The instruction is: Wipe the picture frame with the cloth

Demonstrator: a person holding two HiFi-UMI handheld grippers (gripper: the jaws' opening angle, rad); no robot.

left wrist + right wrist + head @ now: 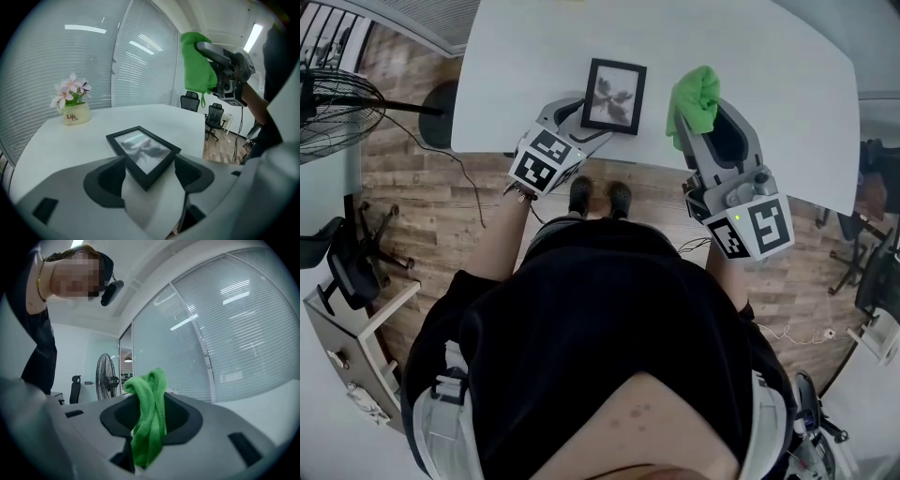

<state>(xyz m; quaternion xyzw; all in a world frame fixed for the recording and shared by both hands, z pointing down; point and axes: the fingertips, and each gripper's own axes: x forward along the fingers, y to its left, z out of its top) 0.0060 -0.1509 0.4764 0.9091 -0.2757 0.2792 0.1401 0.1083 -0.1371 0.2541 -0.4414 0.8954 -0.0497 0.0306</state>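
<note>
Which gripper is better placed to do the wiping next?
Right. The right gripper already clamps the green cloth, held up near the picture frame. The left gripper is shut on the frame's near corner, likely steadying it.

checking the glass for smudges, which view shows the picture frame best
The left gripper view: the picture frame sits close and central, its near corner between the jaws of the left tool. The head view shows it small, from above. The right gripper view misses it, showing only the cloth.
</note>
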